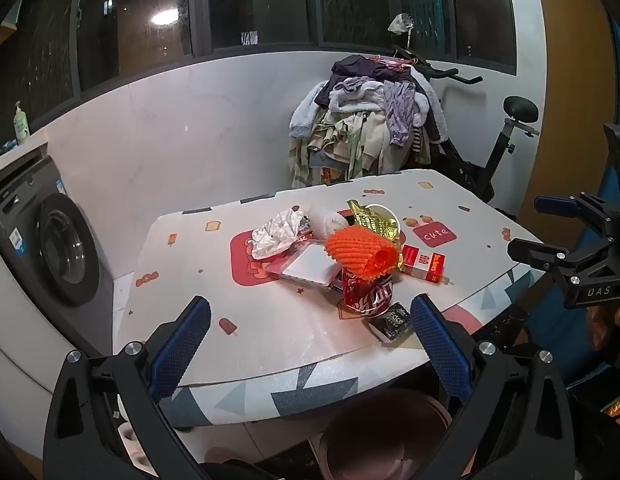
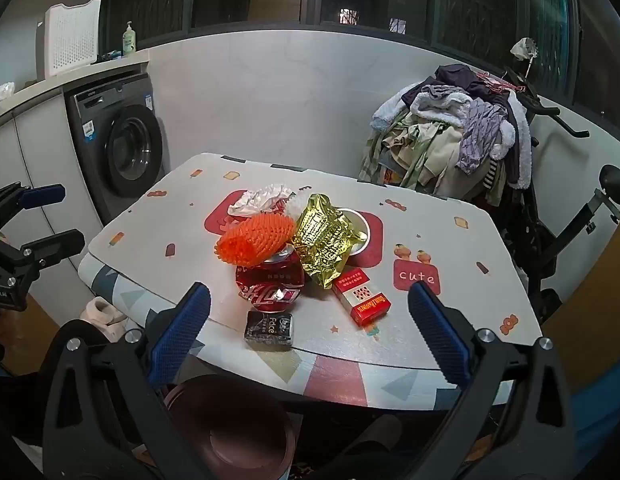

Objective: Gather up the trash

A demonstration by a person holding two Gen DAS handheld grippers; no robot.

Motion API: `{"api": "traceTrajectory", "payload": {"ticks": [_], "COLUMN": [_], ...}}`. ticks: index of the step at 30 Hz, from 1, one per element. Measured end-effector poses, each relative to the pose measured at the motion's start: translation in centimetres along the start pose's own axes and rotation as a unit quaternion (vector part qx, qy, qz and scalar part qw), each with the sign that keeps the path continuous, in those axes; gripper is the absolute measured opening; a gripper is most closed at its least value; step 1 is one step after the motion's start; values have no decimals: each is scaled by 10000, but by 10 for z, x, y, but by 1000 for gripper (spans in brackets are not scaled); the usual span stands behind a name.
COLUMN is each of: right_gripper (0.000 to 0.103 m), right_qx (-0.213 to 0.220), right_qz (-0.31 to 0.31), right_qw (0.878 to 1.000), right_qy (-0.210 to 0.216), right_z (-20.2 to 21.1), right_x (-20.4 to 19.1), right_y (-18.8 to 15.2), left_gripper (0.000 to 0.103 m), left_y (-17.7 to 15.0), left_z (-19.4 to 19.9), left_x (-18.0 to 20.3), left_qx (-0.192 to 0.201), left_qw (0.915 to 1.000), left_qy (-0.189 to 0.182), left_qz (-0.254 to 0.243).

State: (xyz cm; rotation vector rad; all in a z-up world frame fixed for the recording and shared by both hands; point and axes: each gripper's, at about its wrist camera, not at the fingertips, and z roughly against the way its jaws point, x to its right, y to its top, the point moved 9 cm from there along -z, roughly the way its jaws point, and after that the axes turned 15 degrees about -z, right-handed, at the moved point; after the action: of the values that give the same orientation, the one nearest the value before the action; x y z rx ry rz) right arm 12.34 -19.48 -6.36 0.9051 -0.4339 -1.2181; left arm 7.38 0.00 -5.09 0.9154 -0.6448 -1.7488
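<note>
**A:** Starting, by the look of it, nothing collected yet. All the trash sits heaped mid-table [image 2: 430, 332], and both grippers hang short of the near edge, empty.

**B:** And the jaws?

**A:** Spread wide on the left gripper [image 1: 310, 344] and wide on the right gripper [image 2: 309, 336], nothing between either pair. Under the near edge stands a round reddish bin [image 2: 229, 428], which I take for the place the trash goes.

**B:** Biggest pieces first?

**A:** The gold foil bag [image 2: 326, 240] leans over a white bowl [image 2: 360, 220]. Touching it on the left is the orange foam net [image 2: 253, 240], resting on top of the red can [image 2: 269, 284]. Behind them lie crumpled white paper [image 2: 261, 198] and a flat clear tray [image 1: 310, 266]. In front are the red cigarette box [image 2: 362, 296] and, nearest the edge, the small black packet [image 2: 269, 330].

**B:** So the next move?

**A:** I'd judge the black packet easiest: it lies apart and close to the right gripper. It's flat, so the jaws must come down steeply over it.

**B:** Anything in the way?

**A:** The net is perched loosely; nudging the can could roll it off. Around the table, the washing machine [image 2: 121, 152], clothes pile [image 2: 442, 136] and exercise bike [image 2: 570, 216] stand well apart.
</note>
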Motion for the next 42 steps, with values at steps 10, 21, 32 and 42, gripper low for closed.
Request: {"api": "traceTrajectory", "payload": {"ticks": [10, 21, 32, 42], "right_gripper": [97, 97, 97, 97], "right_qx": [8, -18, -37, -54], "right_qz": [-17, -39, -60, -52], "right_qw": [10000, 10000, 10000, 10000], "right_qy": [-31, -41, -56, -57], "right_z": [-2, -4, -3, -4], "right_x": [5, 7, 13, 13], "right_y": [-2, -2, -5, -6], "left_gripper": [98, 98, 98, 98], "left_y": [0, 0, -2, -6], "left_z": [0, 0, 1, -2], "left_x": [0, 1, 1, 3], "left_qx": [-16, -22, -34, -36], "left_qw": [10000, 10000, 10000, 10000], "left_qy": [6, 1, 3, -16], "left_qz": [-34, -44, -38, -26]}}
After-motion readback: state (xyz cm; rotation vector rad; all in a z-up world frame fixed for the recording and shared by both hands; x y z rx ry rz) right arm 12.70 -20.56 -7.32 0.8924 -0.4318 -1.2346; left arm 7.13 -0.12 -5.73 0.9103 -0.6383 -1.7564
